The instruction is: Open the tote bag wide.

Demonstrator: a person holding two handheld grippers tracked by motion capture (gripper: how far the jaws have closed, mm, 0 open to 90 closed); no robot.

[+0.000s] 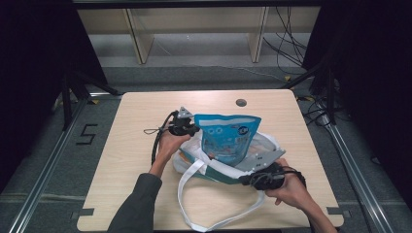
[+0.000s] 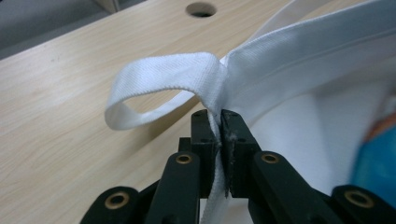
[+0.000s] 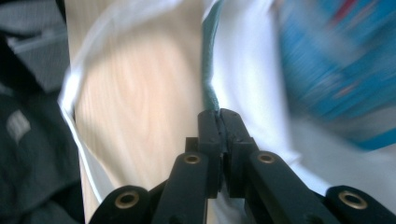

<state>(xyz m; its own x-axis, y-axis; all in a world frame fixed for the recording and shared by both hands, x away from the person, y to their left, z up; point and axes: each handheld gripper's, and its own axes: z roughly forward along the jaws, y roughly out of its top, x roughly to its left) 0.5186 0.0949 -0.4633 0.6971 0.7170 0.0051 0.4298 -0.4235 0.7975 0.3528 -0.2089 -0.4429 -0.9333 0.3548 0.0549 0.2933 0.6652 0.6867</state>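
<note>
white tote bag (image 1: pixel 221 167) lies a bit right of the counter (image 1: pixel 126 194) middle, toward the near edge, mouth held open by both tools. left hand-held gripper (image 1: pixel 187 127) is clamped on the bag's rim at the far-left side; in the left gripper view its jaws pinch white fabric (image 2: pixel 215 128) just below where the short strap loop (image 2: pixel 154 88) joins. right hand-held gripper (image 1: pixel 252 178) is clamped on the near-right rim; the right gripper view shows its jaws closed on a teal-edged hem (image 3: pixel 208 70). blue snack pouch (image 1: pixel 228 136) stands upright in the opening, lower part inside, top half still sticking out. judgement: packing looks more than half done, pouch is in, but it needs to settle down flat and the rims to be released. an orange item (image 1: pixel 187 156) peeks inside the bag at left, can't tell what it is. long strap (image 1: pixel 194 204) trails to the near edge. right gripper view is blurred, pouch print unreadable. bottom of pouch hidden by bag wall, so how deep it sits is unclear.
</note>
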